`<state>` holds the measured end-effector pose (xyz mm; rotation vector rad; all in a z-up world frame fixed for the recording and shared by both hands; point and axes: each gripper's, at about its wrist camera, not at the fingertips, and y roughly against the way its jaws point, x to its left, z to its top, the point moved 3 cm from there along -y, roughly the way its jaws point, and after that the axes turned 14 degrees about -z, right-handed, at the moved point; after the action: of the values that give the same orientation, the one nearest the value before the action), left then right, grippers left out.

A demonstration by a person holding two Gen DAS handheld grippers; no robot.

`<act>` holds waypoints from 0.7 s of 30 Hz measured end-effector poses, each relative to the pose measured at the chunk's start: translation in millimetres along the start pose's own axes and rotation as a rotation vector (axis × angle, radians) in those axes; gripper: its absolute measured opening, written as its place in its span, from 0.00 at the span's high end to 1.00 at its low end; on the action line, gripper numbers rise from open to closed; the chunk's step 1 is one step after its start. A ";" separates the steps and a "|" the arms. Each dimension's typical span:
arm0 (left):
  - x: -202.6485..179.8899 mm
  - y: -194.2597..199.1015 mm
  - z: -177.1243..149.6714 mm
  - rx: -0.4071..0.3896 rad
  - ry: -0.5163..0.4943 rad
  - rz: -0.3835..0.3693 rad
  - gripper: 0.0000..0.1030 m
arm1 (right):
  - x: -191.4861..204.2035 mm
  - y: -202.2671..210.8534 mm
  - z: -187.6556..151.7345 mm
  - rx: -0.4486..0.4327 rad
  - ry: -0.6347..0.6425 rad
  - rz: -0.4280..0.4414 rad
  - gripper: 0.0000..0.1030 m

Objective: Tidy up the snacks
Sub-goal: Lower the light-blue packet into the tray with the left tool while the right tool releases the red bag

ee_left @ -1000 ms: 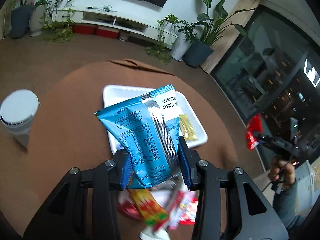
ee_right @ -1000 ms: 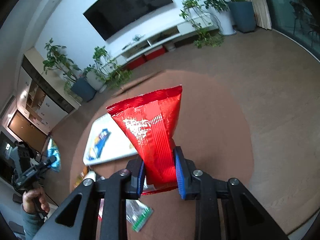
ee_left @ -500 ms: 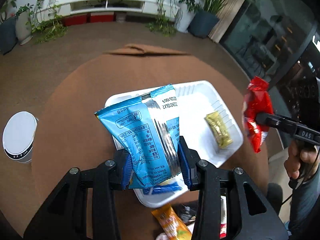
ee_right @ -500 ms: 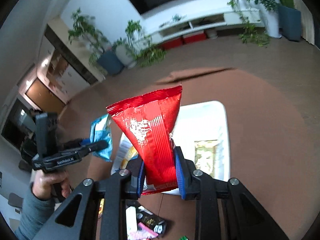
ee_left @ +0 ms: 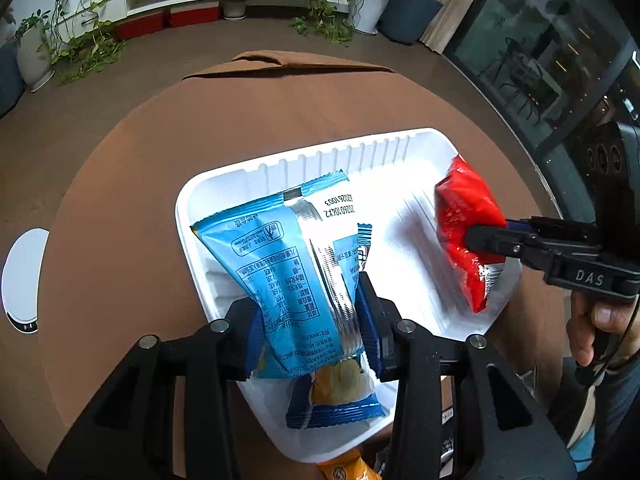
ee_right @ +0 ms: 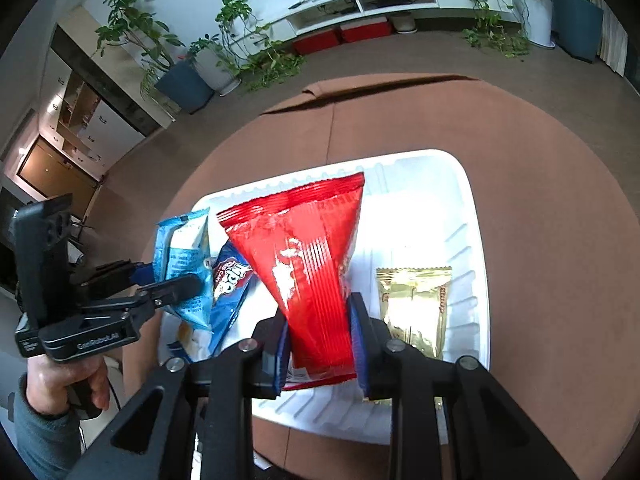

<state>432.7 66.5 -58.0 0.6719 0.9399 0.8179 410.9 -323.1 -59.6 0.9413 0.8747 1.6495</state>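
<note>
Moved: you bring both packets over the white tray (ee_left: 224, 184) since a second ago.
Left gripper (ee_left: 310, 320): clamped on light-blue snack packet (ee_left: 280, 264).
Right gripper (ee_right: 320, 340): clamped on red snack bag (ee_right: 308, 256).

You are gripping a matte black two-finger left gripper (ee_left: 310, 326) with blue pads (ee_left: 367, 322) and silver screws; your matching black right gripper (ee_right: 320, 340) is showing white "DAS" lettering in the left view; your bare-skinned left hand (ee_right: 66, 380) is emerging from a grey-blue sleeve (ee_right: 36, 436); a thin black cable (ee_left: 624, 340) is trailing past your right hand (ee_left: 596, 328).
</note>
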 end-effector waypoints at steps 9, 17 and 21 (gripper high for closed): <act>-6.1 -12.9 -1.1 0.011 -0.018 0.016 0.60 | 14.8 -10.9 -2.1 -0.009 0.069 -0.077 0.73; -2.6 -29.8 -1.6 0.039 -0.028 0.036 0.47 | 16.2 -17.1 -9.6 -0.019 0.076 -0.089 0.72; -1.2 -30.9 -1.7 0.038 -0.025 0.042 0.43 | 12.0 -20.9 -10.5 -0.019 0.063 -0.093 0.66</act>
<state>440.3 49.4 -82.7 0.7357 0.9230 0.8289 407.6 -307.7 -80.6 0.8268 0.9302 1.6121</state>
